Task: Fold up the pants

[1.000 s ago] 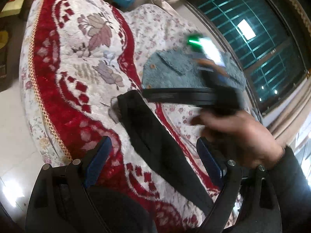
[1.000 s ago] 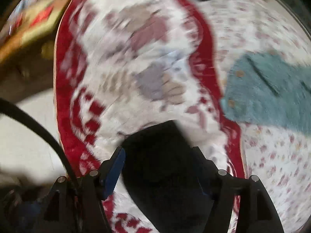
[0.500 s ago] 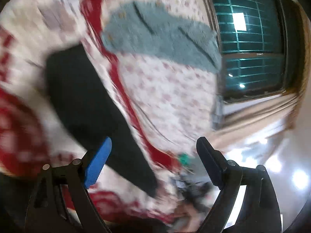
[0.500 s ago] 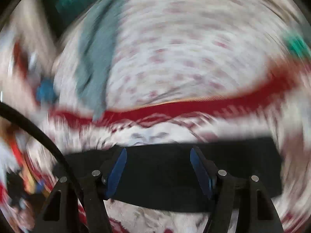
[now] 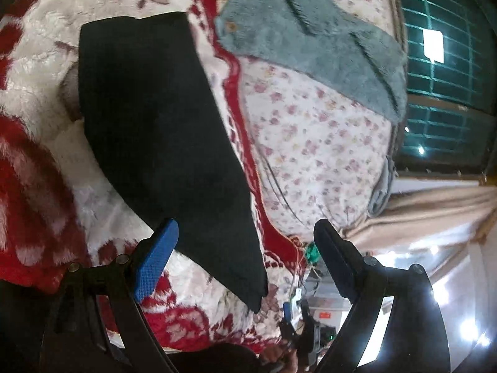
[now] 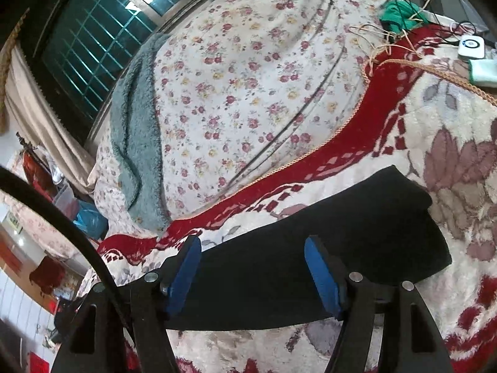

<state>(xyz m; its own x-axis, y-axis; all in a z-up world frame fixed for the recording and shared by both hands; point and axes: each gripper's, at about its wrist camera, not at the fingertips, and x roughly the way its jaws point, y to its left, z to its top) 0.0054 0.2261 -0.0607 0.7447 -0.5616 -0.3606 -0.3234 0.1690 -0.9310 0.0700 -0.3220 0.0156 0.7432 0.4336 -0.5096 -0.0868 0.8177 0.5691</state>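
The black pants (image 5: 161, 143) lie flat as a long folded strip on the red and white blanket (image 5: 34, 99). My left gripper (image 5: 245, 248) is open and empty, its jaws wide apart over the narrow end of the strip. In the right wrist view the pants (image 6: 335, 242) run across the frame. My right gripper (image 6: 251, 267) is open and empty, hovering over the middle of the strip. Whether either gripper touches the cloth I cannot tell.
A teal fleece garment (image 5: 313, 49) lies on the floral sheet (image 5: 313, 143) beyond the pants, also in the right wrist view (image 6: 133, 143). A barred window (image 5: 444, 62) and curtain (image 5: 428, 211) are behind. Green cloth, cords and a white device (image 6: 470, 45) lie by the blanket's corner.
Both cameras swung round quickly. The left gripper now looks along the strip from its narrow end; the right gripper has turned to face across the strip toward the window. Both stay open.
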